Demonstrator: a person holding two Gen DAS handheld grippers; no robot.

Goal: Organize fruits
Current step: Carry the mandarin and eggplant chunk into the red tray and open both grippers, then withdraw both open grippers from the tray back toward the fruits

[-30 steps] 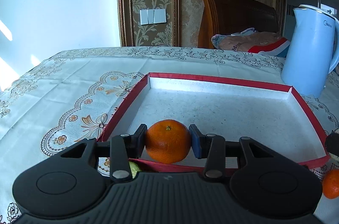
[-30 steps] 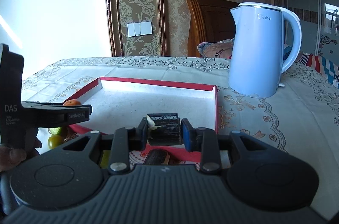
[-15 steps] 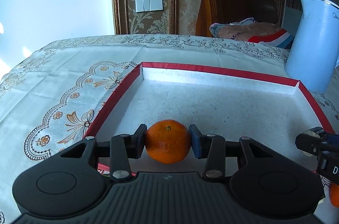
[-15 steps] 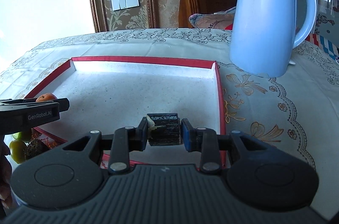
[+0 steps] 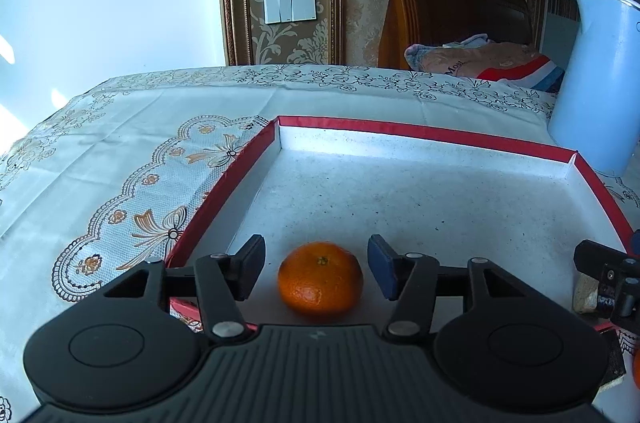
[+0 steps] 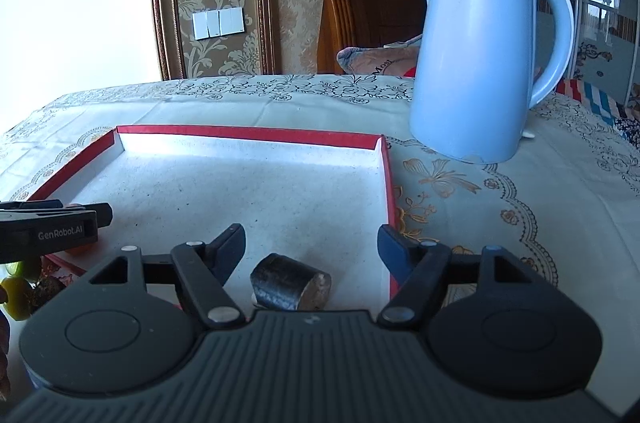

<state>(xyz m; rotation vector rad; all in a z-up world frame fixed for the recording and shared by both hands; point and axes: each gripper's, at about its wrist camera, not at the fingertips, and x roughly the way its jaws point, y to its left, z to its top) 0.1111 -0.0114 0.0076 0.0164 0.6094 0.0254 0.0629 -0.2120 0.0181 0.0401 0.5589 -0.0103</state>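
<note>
The mandarin orange (image 5: 320,278) sits on the white floor of the red-rimmed tray (image 5: 420,132), near its front left corner, between the fingers of the left gripper (image 5: 316,268), whose jaws have just been opening and now stand clear of the fruit on both sides. Being round, it could roll if a pad clips it as the gripper backs out, so a straight pull back looks safest. In the right wrist view the dark cut piece (image 6: 290,282), perhaps sugarcane, lies on its side near the tray's front right corner, loose between the freshly opened jaws of the right gripper (image 6: 311,246); it too could roll. The low rim just beside each gripper could catch a finger. The tray's middle and back are open; the blue kettle (image 6: 480,59) crowds the right rear.
</note>
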